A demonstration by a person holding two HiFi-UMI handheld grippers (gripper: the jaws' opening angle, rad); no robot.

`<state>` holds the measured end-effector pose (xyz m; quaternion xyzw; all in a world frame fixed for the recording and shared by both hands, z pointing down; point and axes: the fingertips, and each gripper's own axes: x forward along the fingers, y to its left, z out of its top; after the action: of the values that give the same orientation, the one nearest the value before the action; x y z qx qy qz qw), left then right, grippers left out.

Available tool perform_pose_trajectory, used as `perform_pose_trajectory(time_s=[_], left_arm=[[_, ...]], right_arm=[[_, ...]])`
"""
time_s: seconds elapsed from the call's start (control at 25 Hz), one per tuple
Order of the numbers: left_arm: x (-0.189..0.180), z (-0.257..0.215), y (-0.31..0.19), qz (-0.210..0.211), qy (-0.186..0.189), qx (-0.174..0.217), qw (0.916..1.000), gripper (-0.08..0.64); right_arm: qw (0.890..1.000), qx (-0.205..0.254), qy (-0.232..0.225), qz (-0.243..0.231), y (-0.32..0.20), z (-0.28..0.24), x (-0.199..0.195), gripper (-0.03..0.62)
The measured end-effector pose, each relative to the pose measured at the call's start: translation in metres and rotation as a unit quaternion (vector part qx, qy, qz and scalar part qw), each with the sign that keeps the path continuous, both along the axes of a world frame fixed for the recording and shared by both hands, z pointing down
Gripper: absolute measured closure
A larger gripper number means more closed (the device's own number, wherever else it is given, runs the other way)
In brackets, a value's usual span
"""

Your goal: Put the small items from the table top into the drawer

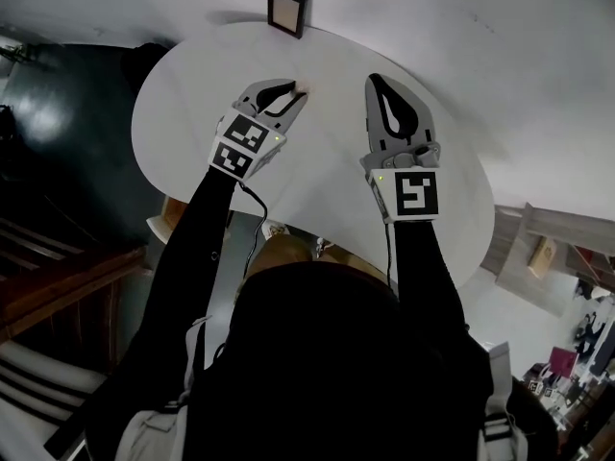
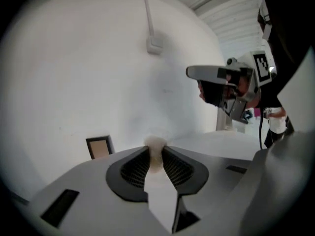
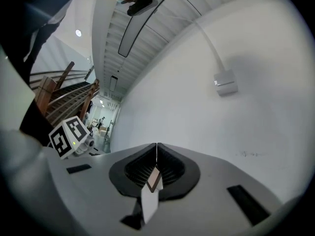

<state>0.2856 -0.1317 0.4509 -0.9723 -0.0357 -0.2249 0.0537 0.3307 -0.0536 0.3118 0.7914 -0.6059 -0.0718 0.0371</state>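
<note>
My left gripper [image 1: 293, 92] hovers over the white oval table [image 1: 192, 94], shut on a small pale, fuzzy item [image 1: 303, 88]. In the left gripper view that item [image 2: 156, 150] is pinched between the ribbed pads [image 2: 135, 168], with its top poking out past the tips. My right gripper [image 1: 377, 86] is held beside it on the right, its tips pressed together. In the right gripper view the tips [image 3: 156, 149] meet; a brown, dark-edged sliver [image 3: 154, 179] shows in the gap lower down, and I cannot tell what it is.
A small dark picture frame [image 1: 286, 10] stands at the table's far edge by the white wall, also seen in the left gripper view [image 2: 100, 147]. A cable box [image 2: 154, 44] is on the wall. Wooden stairs [image 1: 58, 277] lie to the left.
</note>
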Motion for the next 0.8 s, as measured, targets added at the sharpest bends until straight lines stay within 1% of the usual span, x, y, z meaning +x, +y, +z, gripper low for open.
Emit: perform_pose_trajectory(time_s=[0.12,0.24,0.32,0.44,0.52,0.56,0.68,0.8], left_arm=[[-0.012,-0.039,0.003,-0.052,0.072,-0.011,0.9960,0.466],[-0.021,-0.077,0.012,-0.078,0.132,-0.005,0.9881,0.466],[-0.026,-0.098,0.017,-0.096,0.165,0.000,0.9817,0.466],[-0.038,-0.123,0.020,-0.138,0.207,-0.001,0.9685,0.466],[-0.045,-0.129,0.023,-0.162,0.220,0.002,0.9618,0.466],[-0.047,-0.130,0.025,-0.170,0.224,0.002,0.9596,0.466],[-0.054,-0.127,0.028,-0.185,0.222,0.007,0.9573,0.465],[-0.064,-0.128,0.023,-0.200,0.220,0.013,0.9547,0.465]], right_arm=[[1.000,0.006,0.012,-0.012,0.001,-0.007,-0.003,0.565],[1.000,0.001,0.016,-0.021,0.008,-0.007,-0.005,0.565],[0.999,0.005,0.016,-0.027,0.011,-0.010,-0.007,0.565],[0.999,0.020,0.016,-0.039,0.010,-0.018,-0.010,0.565],[0.999,0.033,0.010,-0.040,0.012,-0.026,-0.011,0.565],[0.999,0.031,0.013,-0.042,0.013,-0.025,-0.011,0.565],[0.998,0.012,0.025,-0.058,0.010,-0.014,-0.013,0.565],[0.997,0.012,0.025,-0.078,0.001,-0.015,-0.024,0.565]])
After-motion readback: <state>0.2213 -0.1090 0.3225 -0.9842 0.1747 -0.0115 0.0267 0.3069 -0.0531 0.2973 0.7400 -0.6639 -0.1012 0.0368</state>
